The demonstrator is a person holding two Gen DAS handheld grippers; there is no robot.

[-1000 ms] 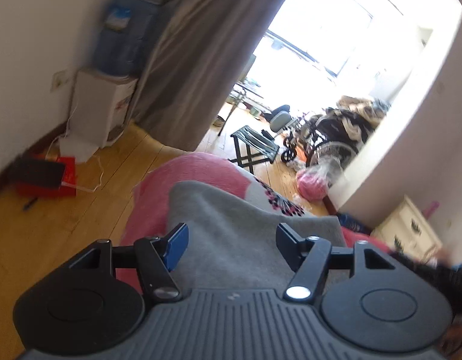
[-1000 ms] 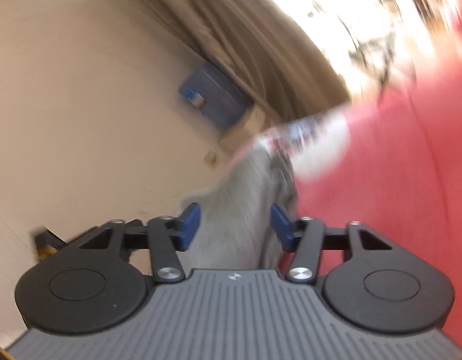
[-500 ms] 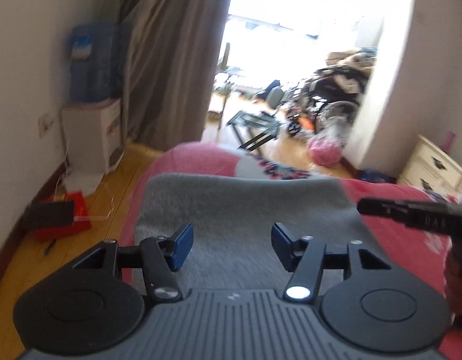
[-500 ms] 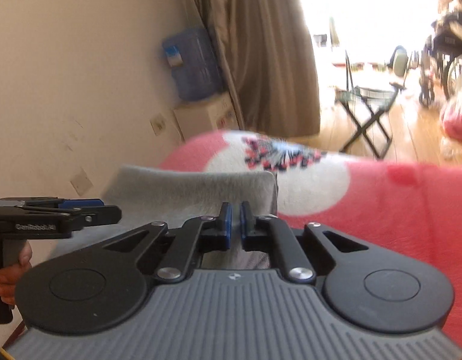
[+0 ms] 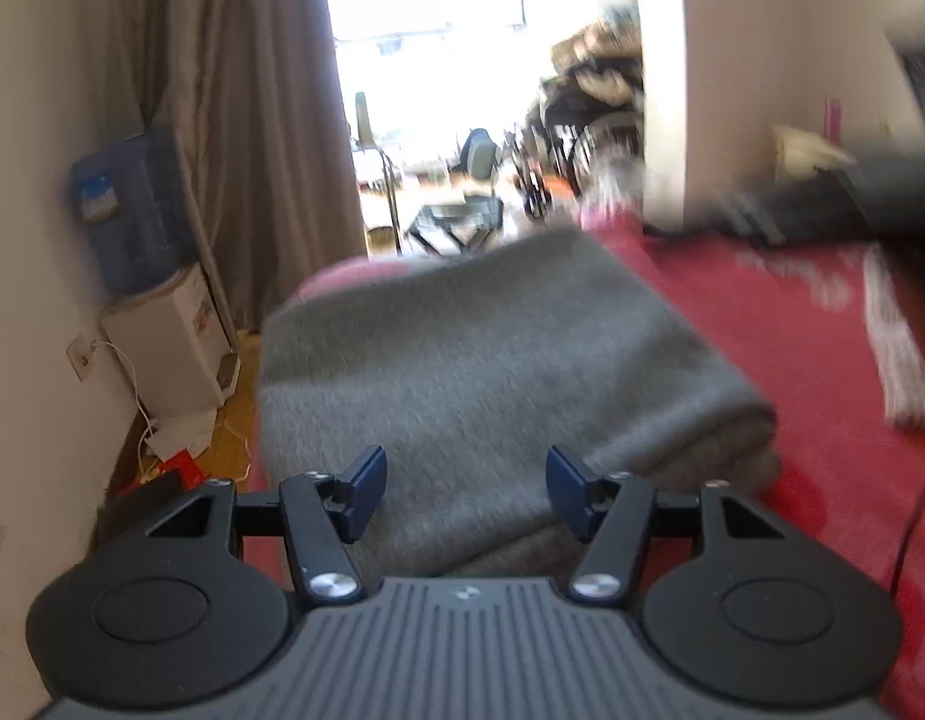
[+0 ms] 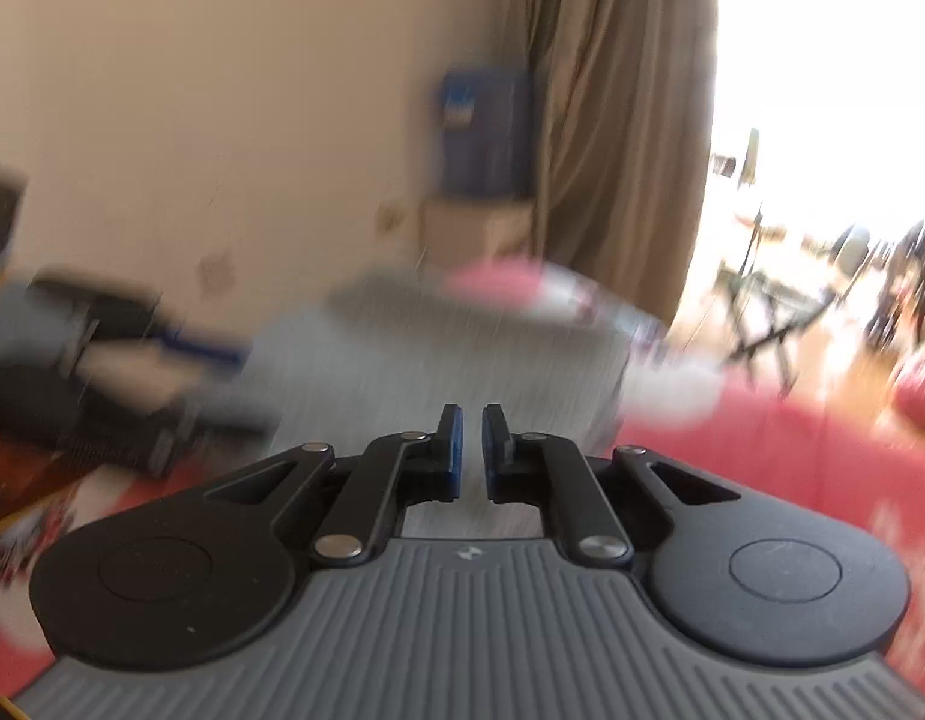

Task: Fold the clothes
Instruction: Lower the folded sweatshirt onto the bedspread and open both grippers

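A grey garment [image 5: 492, 360] lies folded in a thick bundle on a red blanket [image 5: 792, 330]. My left gripper [image 5: 462, 474] hovers open over the bundle's near edge, and its pads press on no cloth. The right gripper [image 5: 852, 198] shows there as a dark blur at the far right, off the garment. In the right wrist view my right gripper [image 6: 472, 420] is shut with only a slit between the blue pads. It points at the grey garment [image 6: 432, 360] lying ahead and holds nothing. The left gripper [image 6: 132, 360] is a blur on the left, beside the red blanket [image 6: 762, 450].
A water dispenser [image 5: 168, 348] with a blue bottle [image 5: 126, 210] stands against the left wall beside a brown curtain [image 5: 240, 120]. A folding stool [image 5: 456, 222] stands on the wooden floor beyond the bed. A whitish cloth [image 5: 900, 360] lies at the right edge.
The right gripper's jaws have shut from wide apart. Both views have rolled to level. The grey garment has gone from held up to lying as a folded bundle.
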